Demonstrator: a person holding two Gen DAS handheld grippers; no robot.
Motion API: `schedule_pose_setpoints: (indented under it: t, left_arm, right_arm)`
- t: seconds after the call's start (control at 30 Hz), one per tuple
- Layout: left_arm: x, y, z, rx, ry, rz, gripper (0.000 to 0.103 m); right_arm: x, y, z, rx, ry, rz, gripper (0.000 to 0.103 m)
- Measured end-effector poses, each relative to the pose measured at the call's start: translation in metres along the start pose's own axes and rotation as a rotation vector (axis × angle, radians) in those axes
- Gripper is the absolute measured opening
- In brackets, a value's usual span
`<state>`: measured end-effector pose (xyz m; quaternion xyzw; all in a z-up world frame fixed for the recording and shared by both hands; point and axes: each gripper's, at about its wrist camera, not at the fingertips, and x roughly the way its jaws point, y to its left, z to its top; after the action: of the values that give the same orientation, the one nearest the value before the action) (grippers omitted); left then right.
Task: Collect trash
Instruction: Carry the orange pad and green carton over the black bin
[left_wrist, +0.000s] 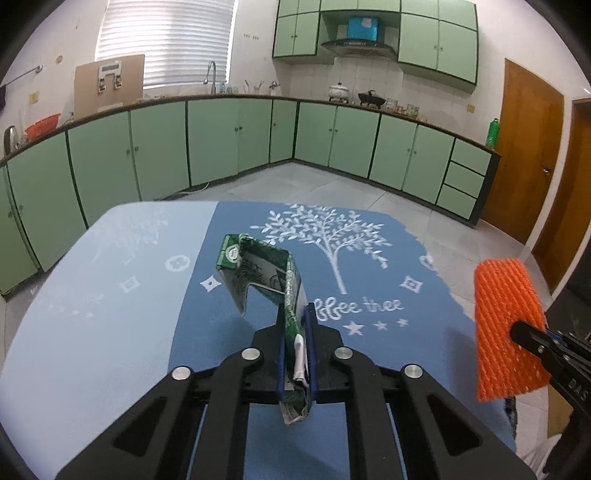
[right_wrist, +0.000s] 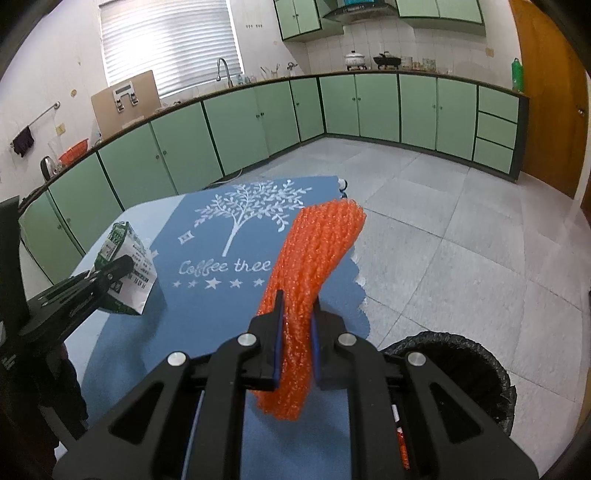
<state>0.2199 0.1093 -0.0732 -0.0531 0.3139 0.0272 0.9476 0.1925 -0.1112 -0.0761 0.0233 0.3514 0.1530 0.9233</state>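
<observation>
My left gripper (left_wrist: 296, 314) is shut on a crushed green and white carton (left_wrist: 264, 271) and holds it above the blue tablecloth (left_wrist: 110, 295). The carton also shows in the right wrist view (right_wrist: 129, 262) at the left. My right gripper (right_wrist: 297, 302) is shut on an orange foam net sleeve (right_wrist: 314, 258), held above the table's right edge. The sleeve also shows in the left wrist view (left_wrist: 506, 325) at the right. A black-lined trash bin (right_wrist: 476, 369) stands on the floor below the right gripper.
The table carries a blue cloth with a white tree print (right_wrist: 251, 210). Green cabinets (left_wrist: 221, 140) line the far walls under a counter with pots and a sink. Wooden doors (left_wrist: 524, 147) stand at the right. Grey tiled floor (right_wrist: 443, 221) lies beyond the table.
</observation>
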Motion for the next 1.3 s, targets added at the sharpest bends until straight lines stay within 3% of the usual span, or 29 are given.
schedule_pose_setpoints:
  t: [0.67, 1.3]
  left_arm:
    - [-0.086, -0.043, -0.013, 0.037, -0.041, -0.085, 0.009]
    - [-0.113, -0.112, -0.026, 0.124, -0.052, -0.204, 0.009]
  right_arm:
    - [-0.090, -0.008, -0.007, -0.018, -0.093, 0.001, 0.011]
    - [-0.146, -0.030, -0.024, -0.015, -0.156, -0.056, 0.011]
